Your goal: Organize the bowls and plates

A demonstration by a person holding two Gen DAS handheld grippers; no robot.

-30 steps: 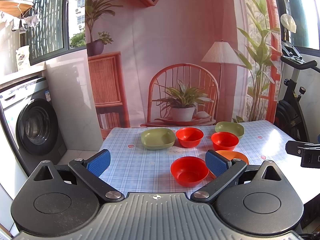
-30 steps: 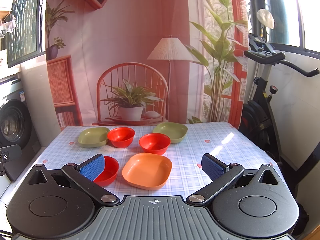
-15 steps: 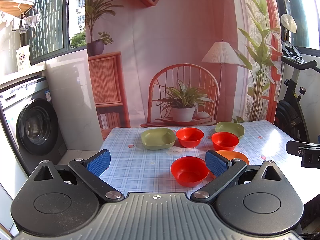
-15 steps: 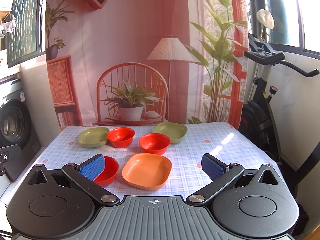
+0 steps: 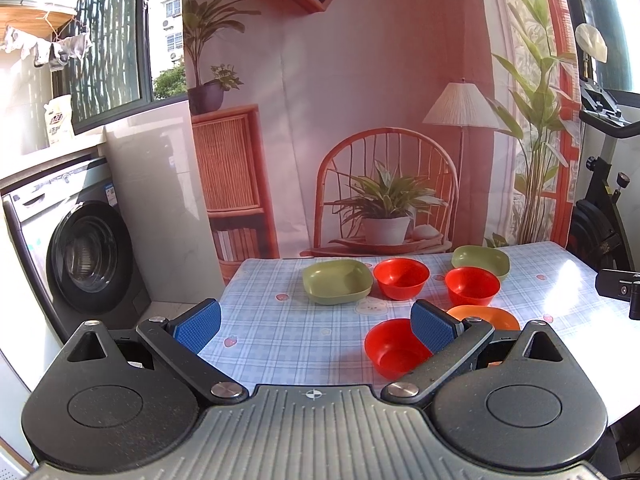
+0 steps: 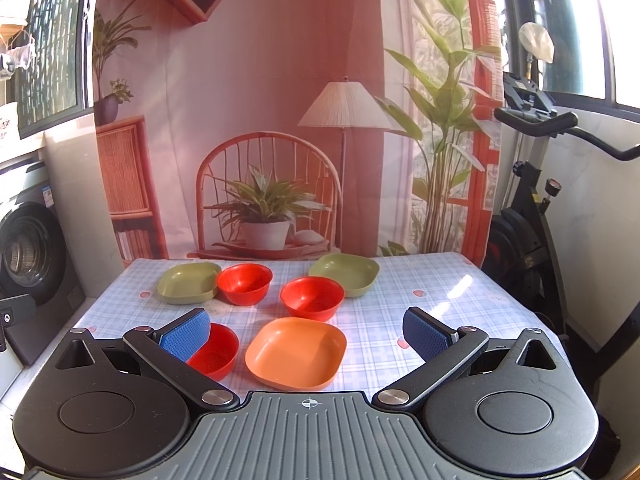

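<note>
On the checked tablecloth (image 6: 400, 292) stand three red bowls, two green square plates and one orange square plate. The near red bowl (image 6: 214, 350) (image 5: 394, 346) is front left, with the orange plate (image 6: 296, 350) (image 5: 484, 316) beside it. Behind stand a red bowl (image 6: 313, 297) (image 5: 472, 286), a red bowl (image 6: 245, 283) (image 5: 401, 278), a green plate (image 6: 188, 282) (image 5: 336, 282) and a green plate (image 6: 346, 274) (image 5: 482, 260). My left gripper (image 5: 316, 320) is open and empty, held before the table's left part. My right gripper (image 6: 306, 330) is open and empty, above the orange plate's near side.
A washing machine (image 5: 76, 256) stands left of the table. An exercise bike (image 6: 528, 216) stands to the right. A printed backdrop (image 6: 280, 120) hangs behind the table's far edge. The other gripper's tip shows at the right edge of the left wrist view (image 5: 620, 286).
</note>
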